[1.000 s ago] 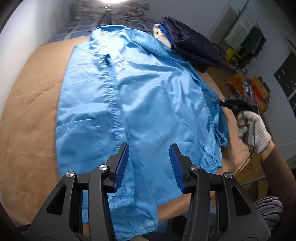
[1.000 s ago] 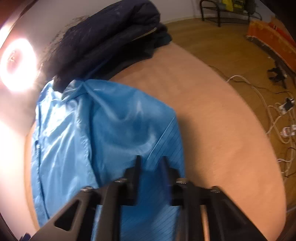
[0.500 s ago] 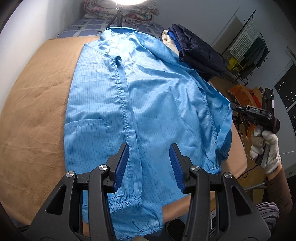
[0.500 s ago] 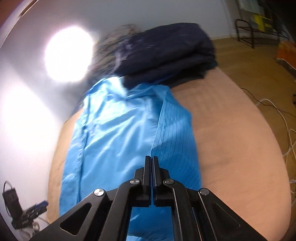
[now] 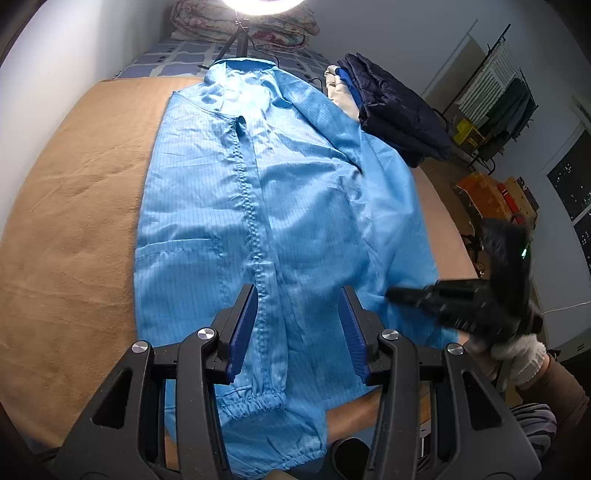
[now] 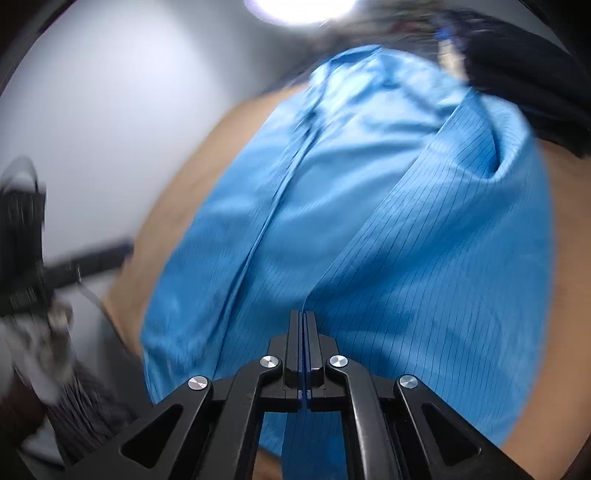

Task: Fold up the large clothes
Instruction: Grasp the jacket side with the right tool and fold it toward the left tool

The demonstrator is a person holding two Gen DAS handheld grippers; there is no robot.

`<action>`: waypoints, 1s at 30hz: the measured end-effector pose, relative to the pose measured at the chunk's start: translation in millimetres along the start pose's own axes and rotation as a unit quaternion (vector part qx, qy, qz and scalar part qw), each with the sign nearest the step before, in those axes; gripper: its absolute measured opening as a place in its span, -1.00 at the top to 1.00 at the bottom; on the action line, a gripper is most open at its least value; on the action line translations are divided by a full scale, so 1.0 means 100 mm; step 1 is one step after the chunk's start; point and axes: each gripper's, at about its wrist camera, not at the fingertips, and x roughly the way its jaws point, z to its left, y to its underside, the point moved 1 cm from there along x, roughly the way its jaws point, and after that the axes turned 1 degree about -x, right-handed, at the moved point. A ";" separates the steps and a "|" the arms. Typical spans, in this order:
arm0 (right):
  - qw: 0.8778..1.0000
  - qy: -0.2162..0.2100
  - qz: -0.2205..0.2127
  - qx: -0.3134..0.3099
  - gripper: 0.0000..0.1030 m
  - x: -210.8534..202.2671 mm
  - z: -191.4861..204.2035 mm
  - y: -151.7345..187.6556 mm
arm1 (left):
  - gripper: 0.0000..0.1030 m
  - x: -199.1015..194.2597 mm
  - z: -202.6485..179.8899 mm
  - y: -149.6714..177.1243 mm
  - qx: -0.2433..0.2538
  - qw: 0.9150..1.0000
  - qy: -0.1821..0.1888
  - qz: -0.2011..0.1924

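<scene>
A large light-blue zip jacket [image 5: 295, 206] lies spread, front up, on a tan bed cover [image 5: 74, 221], its collar at the far end. My left gripper [image 5: 297, 295] hovers open over the lower part of the zip with nothing between its blue pads. My right gripper [image 6: 303, 317] is shut on the jacket's right side, and a striped fold of the jacket [image 6: 424, 240] rises to its tips. In the left wrist view the right gripper [image 5: 393, 293] is blurred in a white-gloved hand [image 5: 517, 354] at the jacket's lower right edge.
A stack of folded dark navy clothes [image 5: 399, 114] sits at the bed's far right, touching the jacket's shoulder. A bright lamp on a tripod [image 5: 240, 33] and rolled quilts stand behind the collar. A clothes rack [image 5: 498, 99] and boxes are on the floor to the right.
The right gripper closed on the jacket's right side and swung in from beyond the bed's right edge to over the jacket, rolling as it went. The left gripper stayed open and barely moved.
</scene>
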 end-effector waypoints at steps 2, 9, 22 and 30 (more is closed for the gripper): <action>1.000 -0.007 0.015 -0.010 1.00 0.10 0.05 0.07 | 0.10 0.00 0.02 0.02 -0.002 1.000 0.000 0.001; 0.996 -0.063 0.011 -0.057 0.45 -0.16 0.16 0.19 | 0.10 0.12 0.07 0.16 -0.026 0.999 0.029 0.026; 0.987 -0.001 -0.110 0.114 0.29 -0.79 -1.17 -0.03 | 0.10 1.12 -0.24 0.08 -0.125 0.982 0.114 0.082; 0.977 0.022 -0.114 0.179 -0.05 -0.58 -1.84 -0.18 | 0.11 1.74 -0.31 0.01 -0.167 0.969 0.147 0.110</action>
